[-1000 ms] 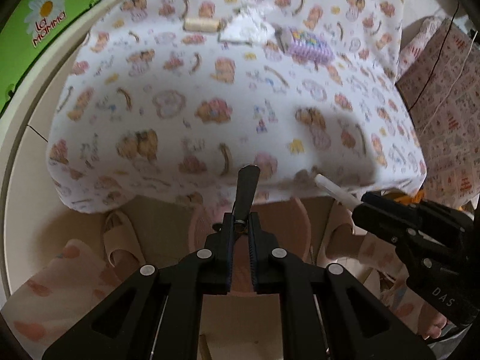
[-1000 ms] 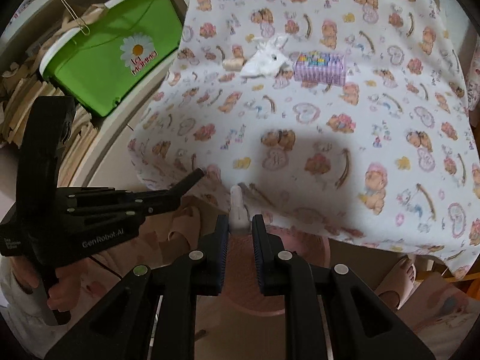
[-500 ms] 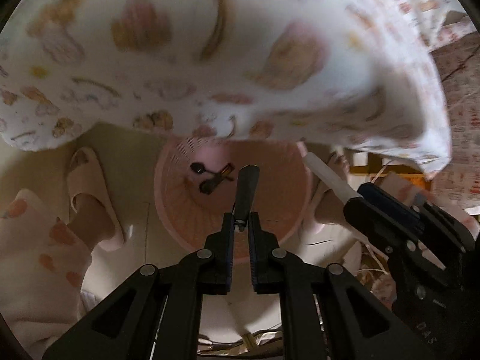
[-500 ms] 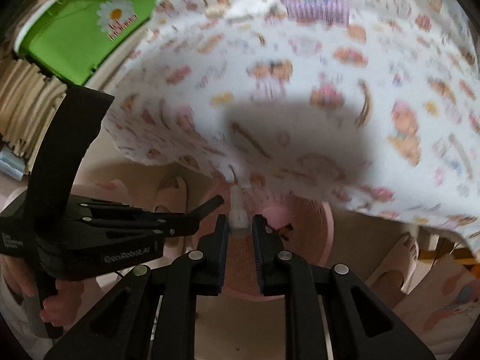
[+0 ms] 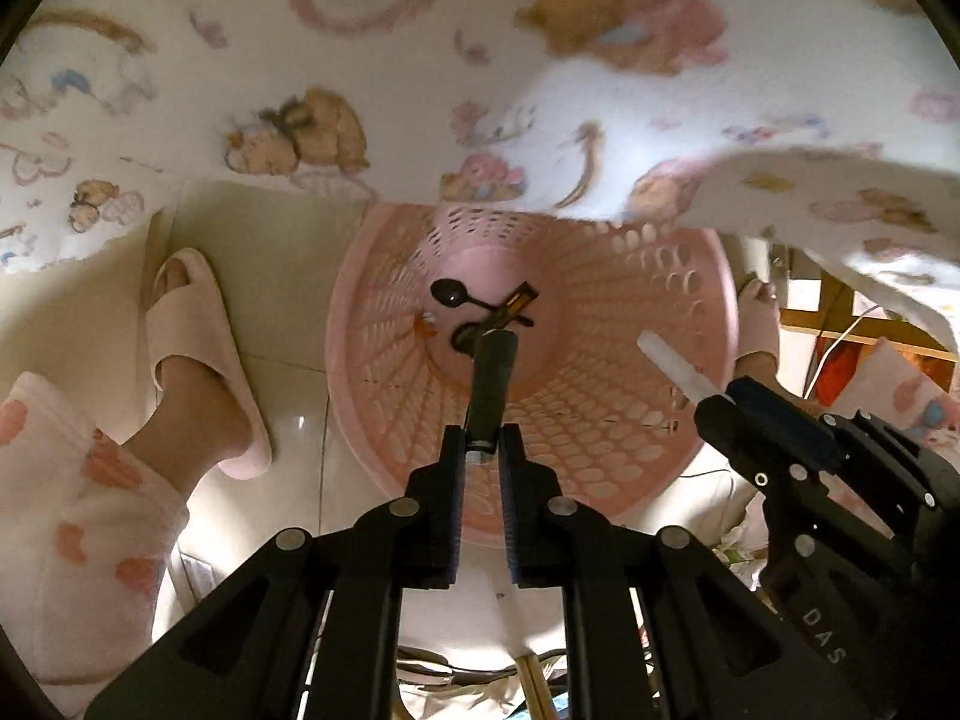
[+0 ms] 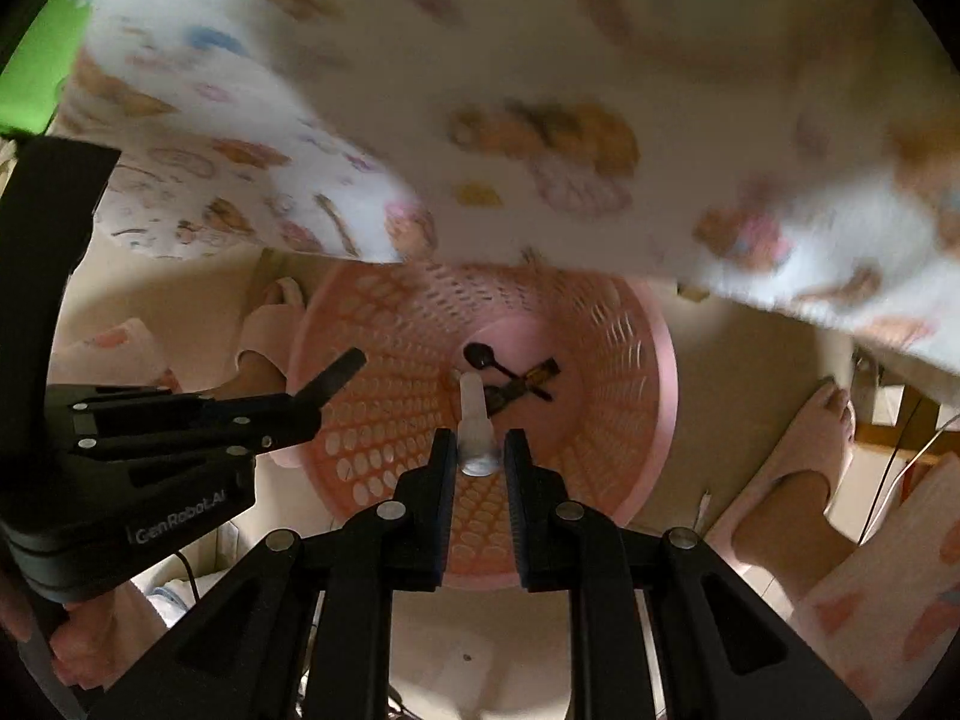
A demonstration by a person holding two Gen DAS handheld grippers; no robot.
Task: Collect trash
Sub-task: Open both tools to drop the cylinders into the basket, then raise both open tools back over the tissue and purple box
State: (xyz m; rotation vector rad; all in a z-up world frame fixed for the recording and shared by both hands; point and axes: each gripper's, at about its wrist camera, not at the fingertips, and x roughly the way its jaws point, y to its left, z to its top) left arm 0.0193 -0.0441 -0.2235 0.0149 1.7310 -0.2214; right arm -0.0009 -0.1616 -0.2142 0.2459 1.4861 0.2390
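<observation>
The left hand-held gripper points steeply down, its black jaws pinching the near end of a dark, stick-shaped plastic handle that juts out over the round pink perforated plastic basket. Just to its right, the right hand-held gripper is clamped on the base of a short white translucent plastic tube, which likewise hangs above the basket's mouth. Deeper down, on the basket's floor, lie a small black plastic spoon and a dark clip-like scrap with an orange end, touching each other. Pink slippers stand on the pale floor beside the basket. Beyond, a white bear-printed cloth overhangs the basket's far rim.
</observation>
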